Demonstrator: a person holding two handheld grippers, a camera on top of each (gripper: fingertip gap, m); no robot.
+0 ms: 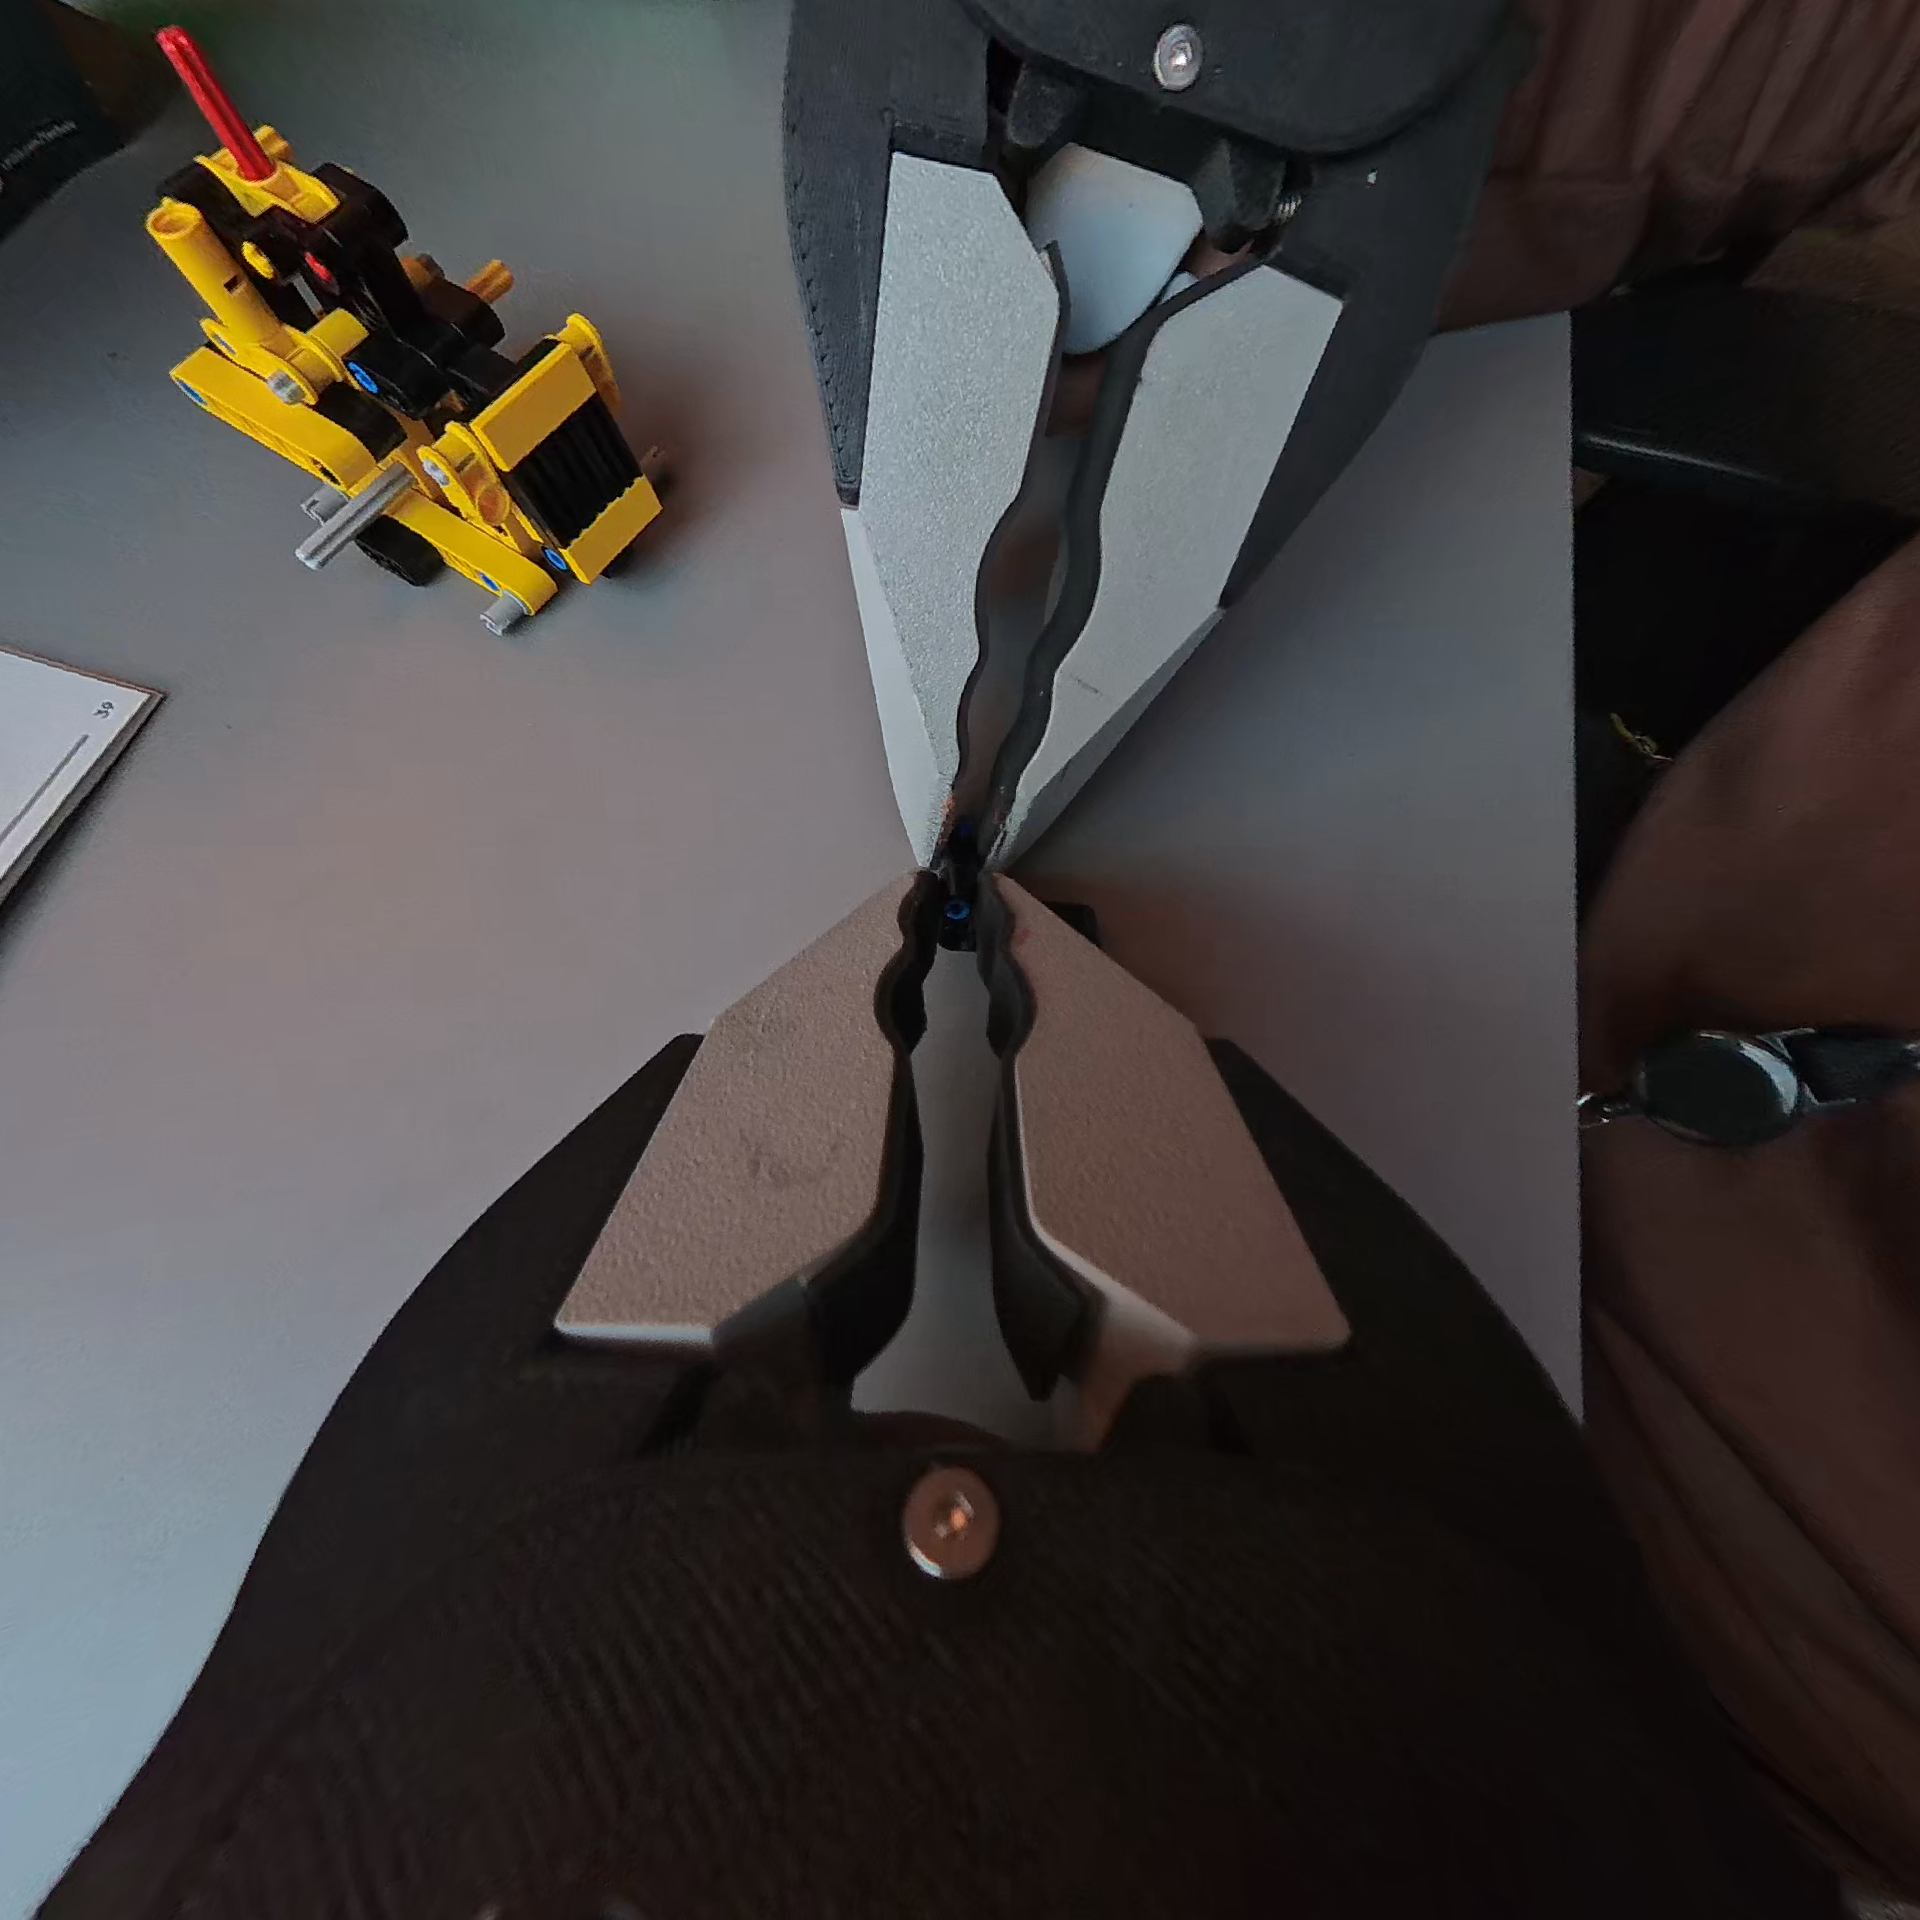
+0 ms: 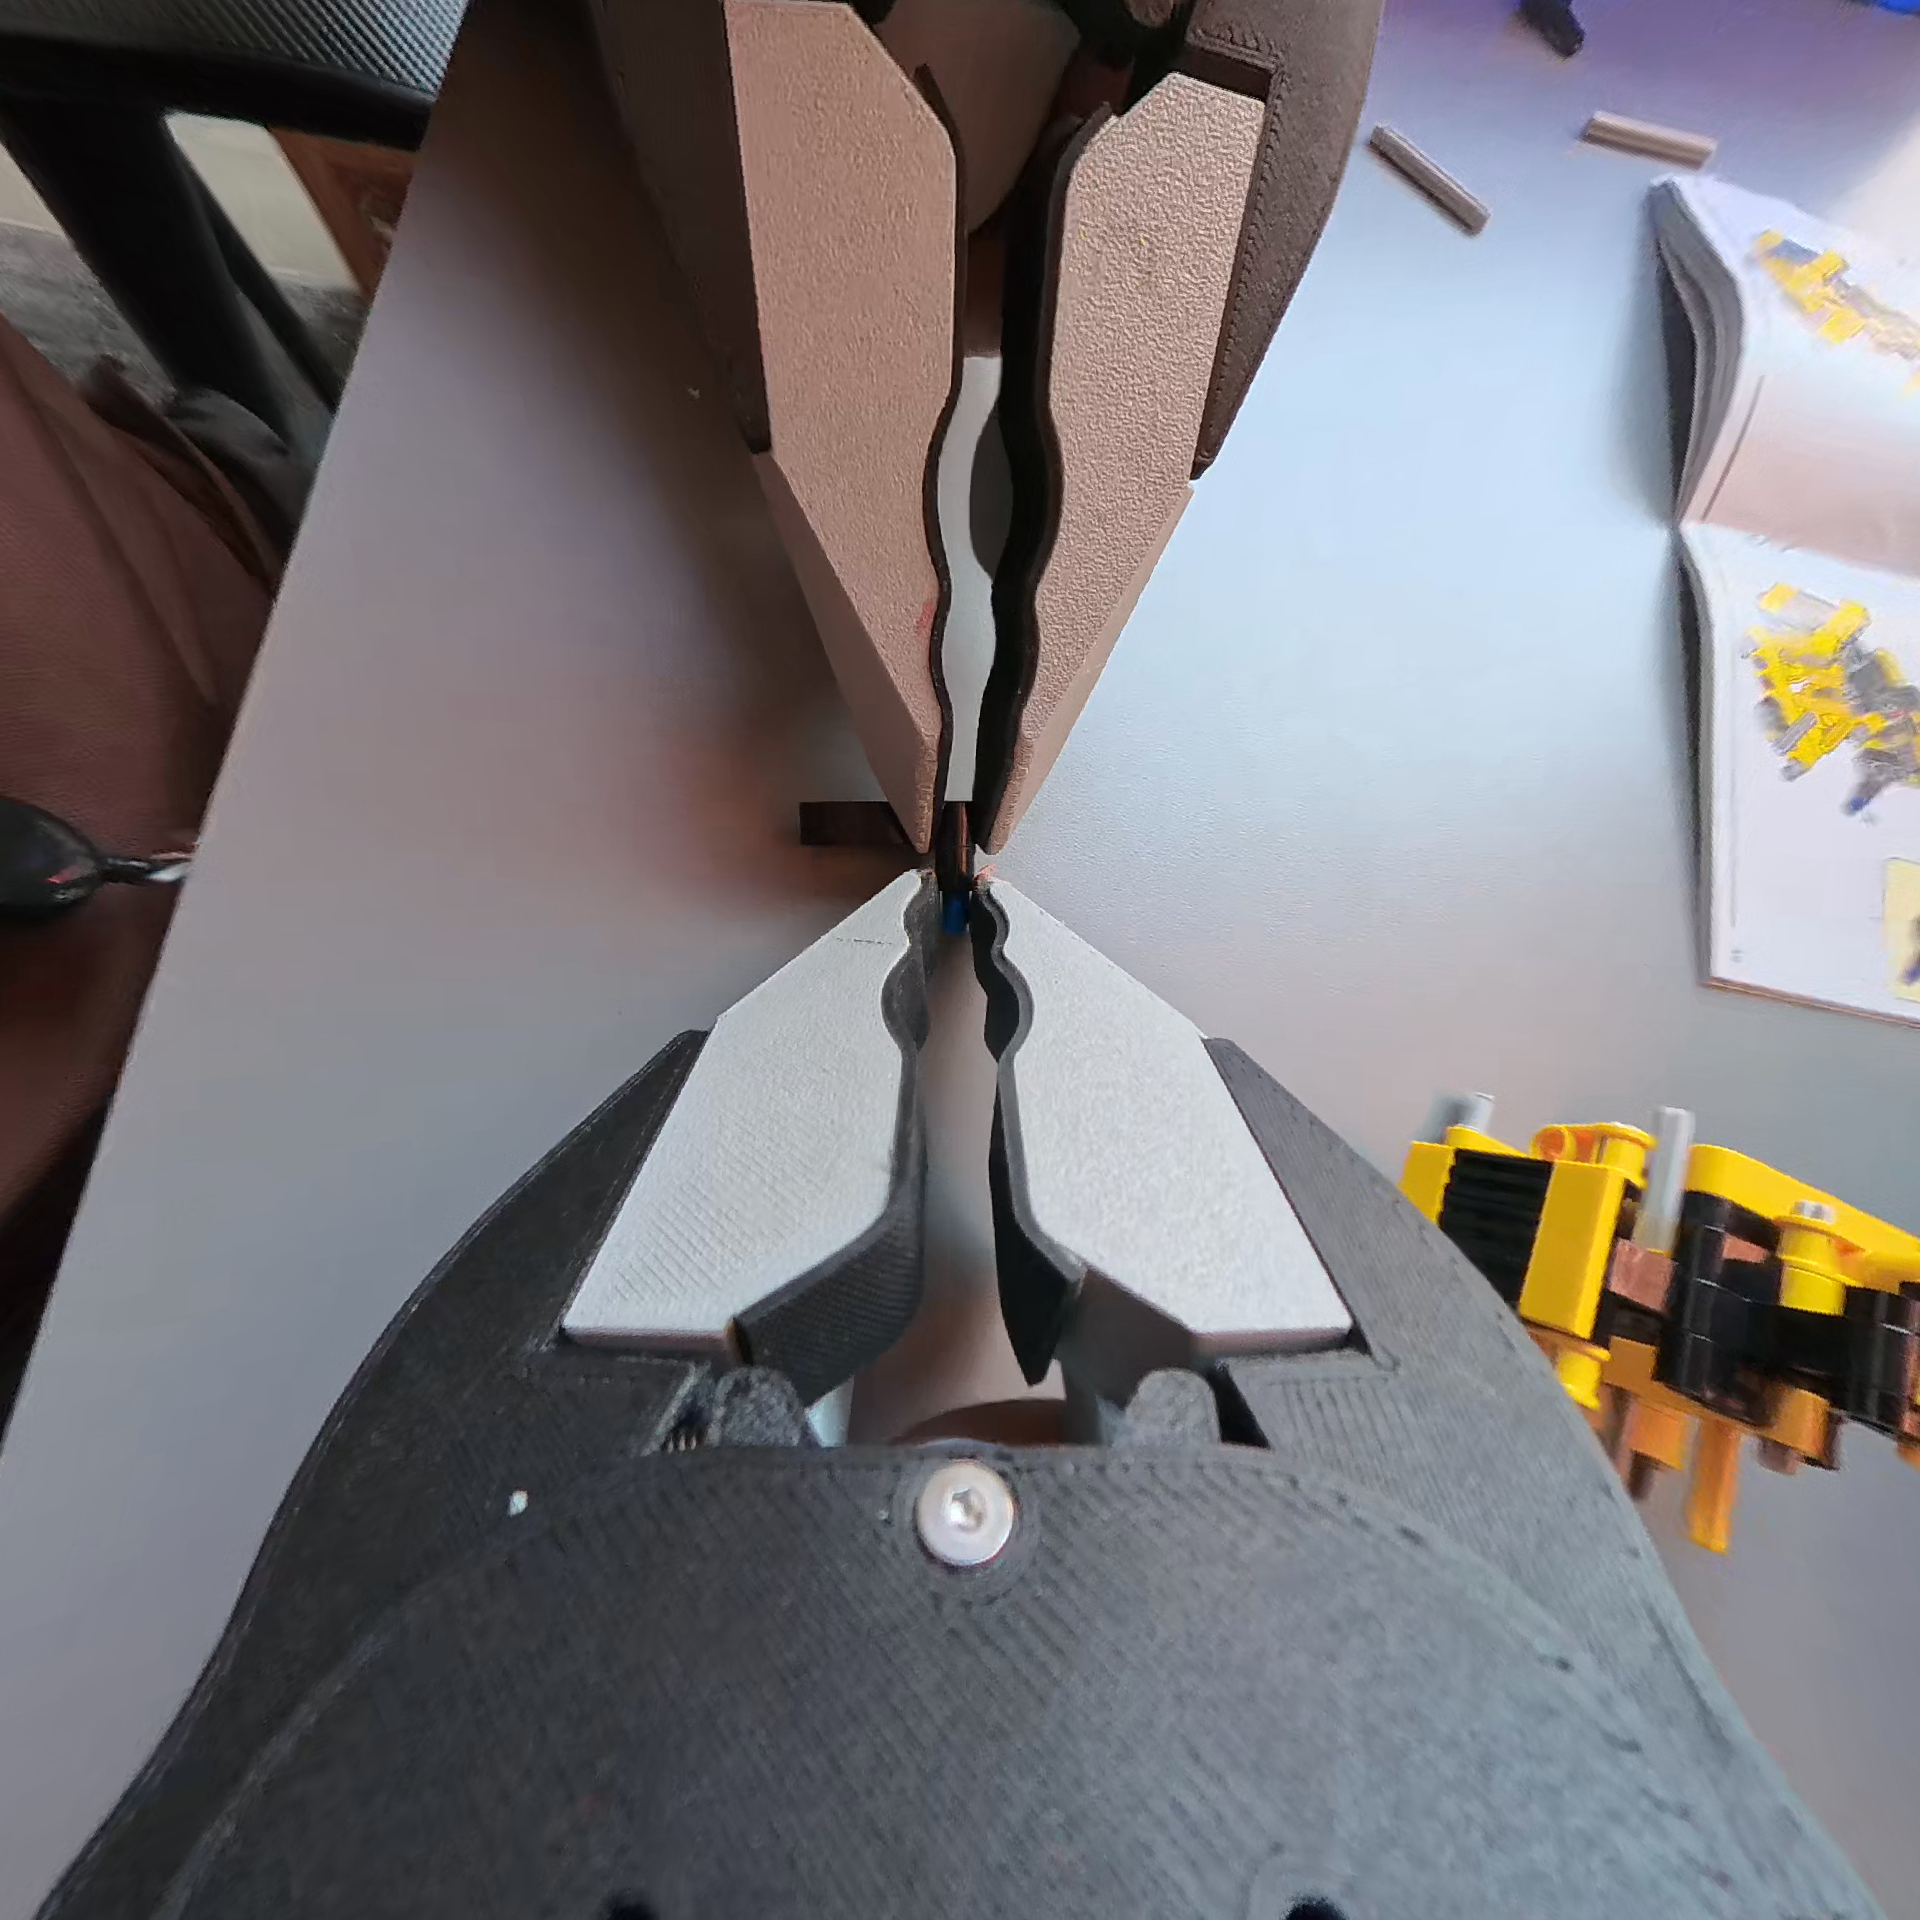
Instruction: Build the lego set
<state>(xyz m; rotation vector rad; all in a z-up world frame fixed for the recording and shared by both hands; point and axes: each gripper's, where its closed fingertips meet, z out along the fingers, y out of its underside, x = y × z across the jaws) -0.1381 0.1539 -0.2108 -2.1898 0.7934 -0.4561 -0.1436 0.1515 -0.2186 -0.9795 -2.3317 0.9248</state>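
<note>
The left gripper [image 1: 954, 909] and right gripper [image 2: 954, 914] met tip to tip, both clenched on one small black-and-blue piece [image 1: 954, 902]. The yellow model [image 1: 416, 416] stood well apart on the tabletop [image 1: 520, 935].

It looks like an office or desk workspace: a plain, smooth grey surface [image 2: 1351, 727] with a straight edge, a black mesh-backed office chair [image 2: 208, 62] just beyond that edge, grey carpet [image 2: 52, 270] below, and an open printed instruction booklet [image 2: 1818, 779] lying flat.
</note>
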